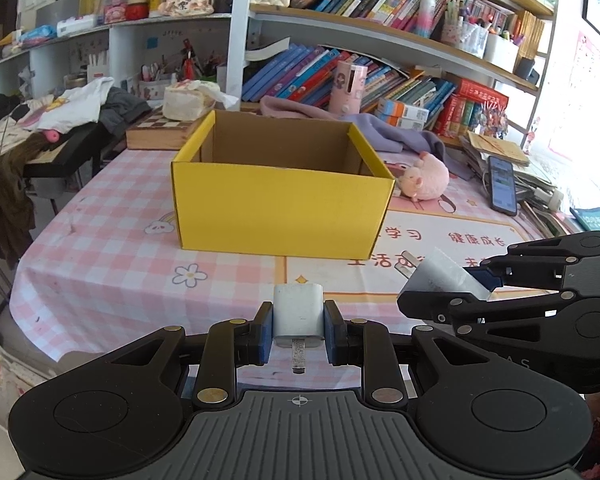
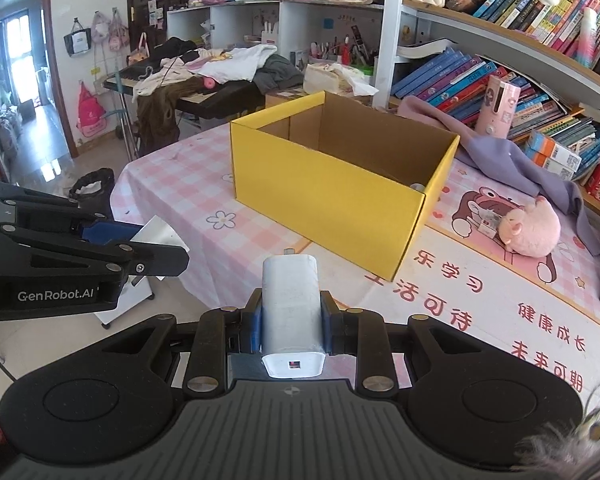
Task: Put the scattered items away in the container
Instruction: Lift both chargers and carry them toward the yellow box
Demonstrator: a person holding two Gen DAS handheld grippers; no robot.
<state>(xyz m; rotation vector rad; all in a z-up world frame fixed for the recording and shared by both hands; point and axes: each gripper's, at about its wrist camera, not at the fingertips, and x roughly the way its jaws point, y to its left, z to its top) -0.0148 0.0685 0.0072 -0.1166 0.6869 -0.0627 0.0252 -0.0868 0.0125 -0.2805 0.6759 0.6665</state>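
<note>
**Two chargers in hand, box ahead**

The left gripper [image 1: 299, 330] is clamped on a small white charger plug [image 1: 299, 314], prong toward the camera, at lower centre of its view. The right gripper [image 2: 291, 326] is shut on a longer white charger [image 2: 290, 304], prongs forward. Both hang short of the yellow cardboard box [image 1: 280, 200], mid-frame on the pink checked tablecloth [image 1: 100, 248]. Best to carry each over the near rim, clear of the wall, before releasing, one after the other so the grippers do not collide.

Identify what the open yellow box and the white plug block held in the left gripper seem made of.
Open yellow box: likely corrugated cardboard, matte yellow outside, raw brown inside, folded edges. White plug block: seemingly hard plastic, smooth, slightly scuffed, with a metal prong.
</note>
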